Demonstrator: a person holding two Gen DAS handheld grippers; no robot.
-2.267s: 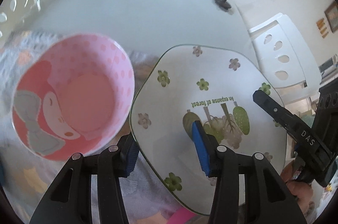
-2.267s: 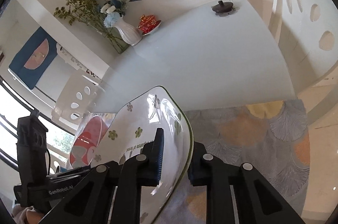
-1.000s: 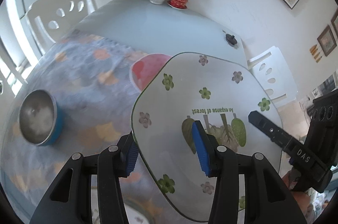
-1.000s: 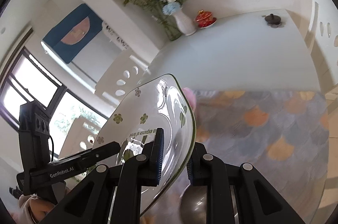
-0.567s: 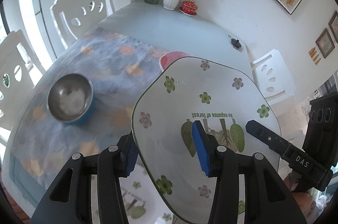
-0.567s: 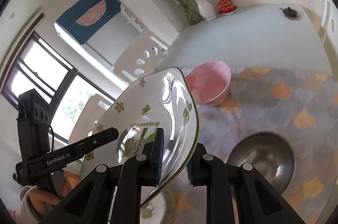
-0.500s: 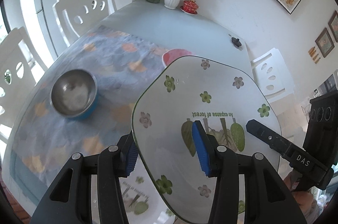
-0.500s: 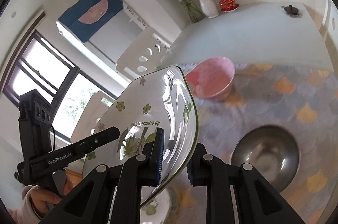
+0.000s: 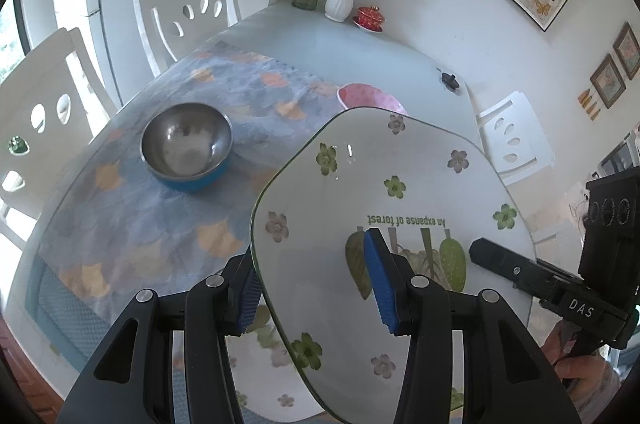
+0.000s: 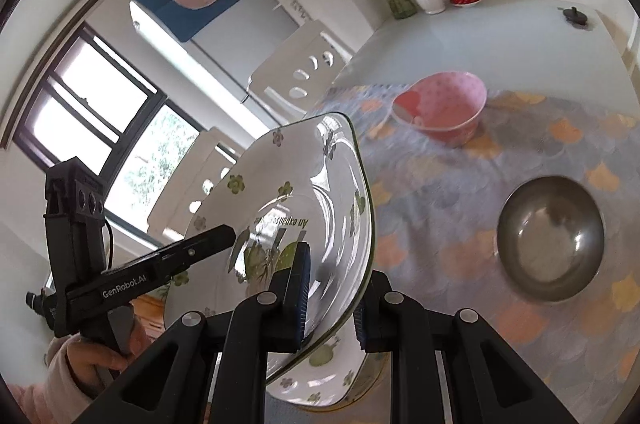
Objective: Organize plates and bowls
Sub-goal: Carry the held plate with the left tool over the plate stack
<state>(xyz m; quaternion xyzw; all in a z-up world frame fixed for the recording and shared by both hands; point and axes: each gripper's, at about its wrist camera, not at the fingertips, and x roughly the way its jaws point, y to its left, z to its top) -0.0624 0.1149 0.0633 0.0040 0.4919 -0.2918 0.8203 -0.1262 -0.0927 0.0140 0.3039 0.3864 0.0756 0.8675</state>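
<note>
holding the flowered plate by two opposite rim edges, both grippers carry it in the air above the table's near edge. the left gripper pinches one rim and the right gripper, jaws almost together, pinches the other, probably to keep the plate from tipping. a second flowered plate lies just under it, likely the place to stack. the steel bowl and pink bowl rest on the patterned mat, well apart.

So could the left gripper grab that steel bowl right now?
Probably not: the left gripper is shut on the plate, as is the right gripper. The steel bowl itself sits unobstructed.
</note>
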